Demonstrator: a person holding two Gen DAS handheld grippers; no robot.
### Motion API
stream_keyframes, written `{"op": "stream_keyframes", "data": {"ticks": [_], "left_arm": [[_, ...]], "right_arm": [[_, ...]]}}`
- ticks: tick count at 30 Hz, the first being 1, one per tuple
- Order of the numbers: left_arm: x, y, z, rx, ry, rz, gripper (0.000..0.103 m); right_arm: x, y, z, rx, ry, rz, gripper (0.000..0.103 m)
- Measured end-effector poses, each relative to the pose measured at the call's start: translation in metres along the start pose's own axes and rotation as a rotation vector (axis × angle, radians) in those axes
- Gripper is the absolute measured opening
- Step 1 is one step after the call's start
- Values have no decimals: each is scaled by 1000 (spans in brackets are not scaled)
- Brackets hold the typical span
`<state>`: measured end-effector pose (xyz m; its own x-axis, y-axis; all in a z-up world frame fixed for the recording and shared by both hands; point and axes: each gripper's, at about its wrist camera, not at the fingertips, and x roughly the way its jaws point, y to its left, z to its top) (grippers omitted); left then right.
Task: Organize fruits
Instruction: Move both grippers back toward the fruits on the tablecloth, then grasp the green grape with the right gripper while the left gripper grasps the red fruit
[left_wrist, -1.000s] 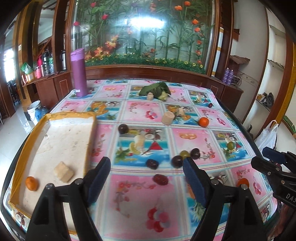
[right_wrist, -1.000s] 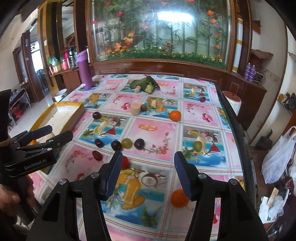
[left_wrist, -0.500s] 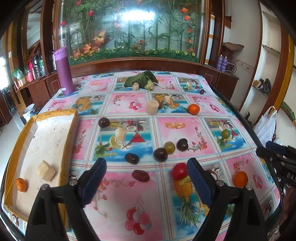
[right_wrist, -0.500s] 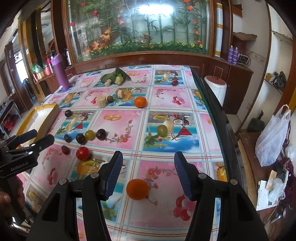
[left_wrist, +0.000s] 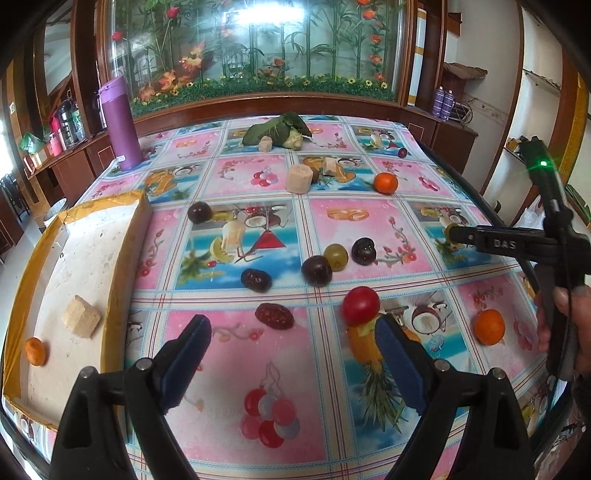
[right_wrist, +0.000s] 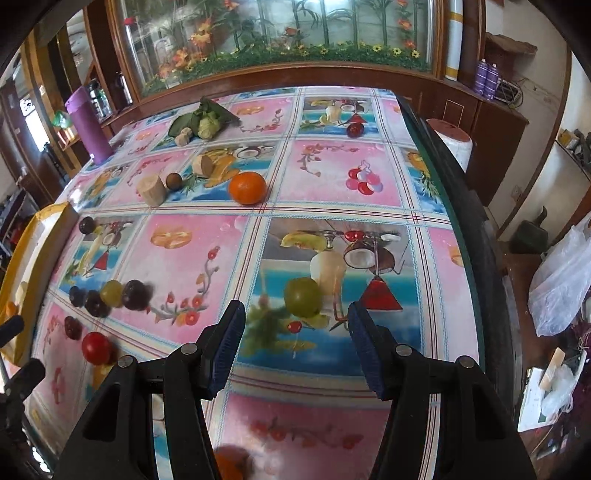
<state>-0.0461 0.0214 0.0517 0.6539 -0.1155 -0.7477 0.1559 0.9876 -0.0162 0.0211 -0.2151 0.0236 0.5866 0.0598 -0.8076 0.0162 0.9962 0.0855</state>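
My glossy fruit-print tablecloth (left_wrist: 236, 354) holds a shallow yellow-rimmed tray (left_wrist: 122, 258) at nine o'clock, with a small orange (left_wrist: 35, 351) and a tan block (left_wrist: 81, 320) inside. My left gripper (left_wrist: 291, 363) has just been opening, its blue padded jaws apart and empty, a wrinkled date (left_wrist: 274, 316) and a smooth red tomato (left_wrist: 360, 305) just beyond. My right gripper (right_wrist: 295, 350) also gapes empty, a round green grape (right_wrist: 303, 297) at twelve o'clock.

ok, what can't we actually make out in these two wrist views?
- Tray, left wrist view: near corner cut off behind the left gripper.
- Orange, right wrist view: blurred, partly behind the right gripper and the bottom edge.
- Dark fruits, right wrist view: motion blur, kind unclear.
- Green fruit, left wrist view: mostly hidden behind the right gripper.
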Motion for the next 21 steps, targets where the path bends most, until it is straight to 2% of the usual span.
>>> {"op": "stream_keyframes", "data": {"ticks": [1,3,5,9,12,17,21], "left_arm": [[1,0,-1,-1,4,1,92],[2,-1,-1,-3,10,4,92],[4,-3,-1,-9,14,1,92],[11,-7,2,-23,28,-9,92],[19,-13,4,-26,45,-18,92],[34,-28,9,-11,74,-43,88],[52,-35,11,-14,129,-63,72]], "right_arm": [[5,0,1,-9,11,9,57],[12,2,4,-40,19,15,44],[17,5,6,-72,26,10,37],[19,7,8,-108,17,-14,26],[16,5,8,-113,8,5,22],[4,3,4,-113,-10,23,22],[-10,7,-3,-128,-31,40,22]]}}
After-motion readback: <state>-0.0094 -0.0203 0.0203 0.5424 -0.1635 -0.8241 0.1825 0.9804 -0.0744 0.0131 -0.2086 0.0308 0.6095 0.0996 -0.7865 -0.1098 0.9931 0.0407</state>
